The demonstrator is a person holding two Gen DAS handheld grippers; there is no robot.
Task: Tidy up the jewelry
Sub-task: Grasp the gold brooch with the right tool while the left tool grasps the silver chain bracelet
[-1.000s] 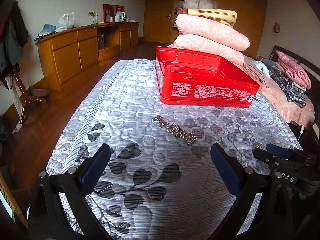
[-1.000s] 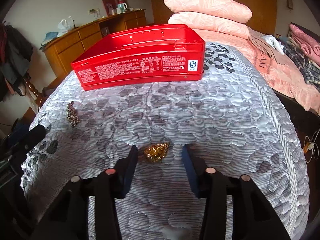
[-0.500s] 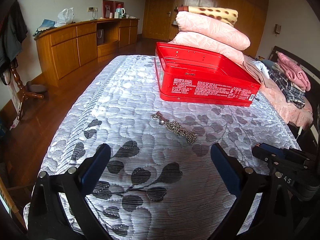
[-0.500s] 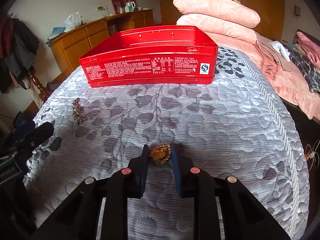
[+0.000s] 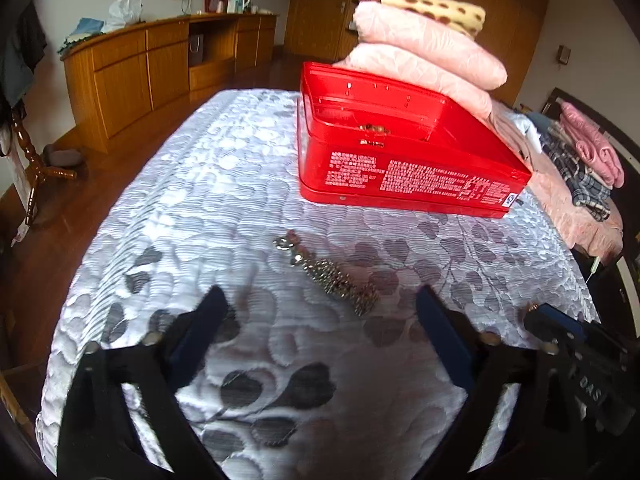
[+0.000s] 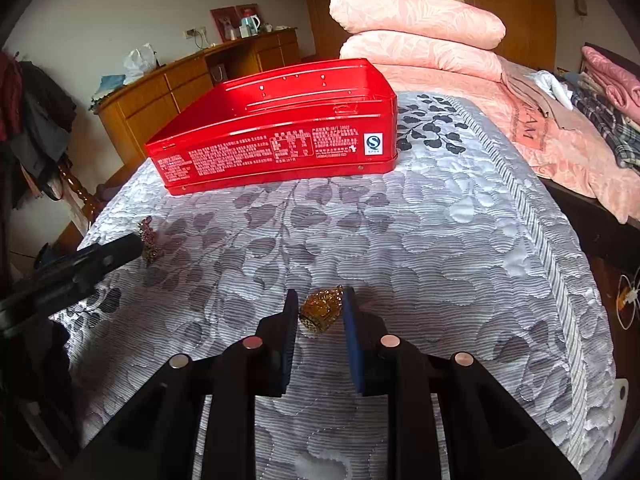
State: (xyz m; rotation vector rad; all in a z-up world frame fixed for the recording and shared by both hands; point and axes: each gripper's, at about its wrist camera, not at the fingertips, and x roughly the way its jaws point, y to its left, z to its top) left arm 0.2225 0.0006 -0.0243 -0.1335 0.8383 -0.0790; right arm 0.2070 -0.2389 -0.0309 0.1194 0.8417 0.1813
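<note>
A silver chain (image 5: 332, 276) lies on the grey leaf-patterned bedspread (image 5: 224, 184), just past the tips of my left gripper (image 5: 320, 308). That gripper's jaws are closing with the chain ahead of them, and the pads touch nothing. My right gripper (image 6: 320, 298) is shut on a small gold ornament (image 6: 318, 316), held low over the spread. An open red tin (image 5: 400, 168) stands further back, with a small piece of jewelry (image 5: 374, 128) inside. In the right wrist view the red tin (image 6: 280, 148) sits ahead and the left gripper (image 6: 80, 264) reaches the silver chain (image 6: 150, 240).
Stacked pink pillows (image 5: 424, 52) sit behind the tin. Folded clothes (image 5: 584, 160) lie at the right on a pink blanket. A wooden sideboard (image 5: 132, 68) lines the left wall across a wooden floor. The bed's edge drops off at the left and right.
The right jaws closed on the gold ornament and now hold it. The left gripper moved forward towards the silver chain and its jaws came closer together.
</note>
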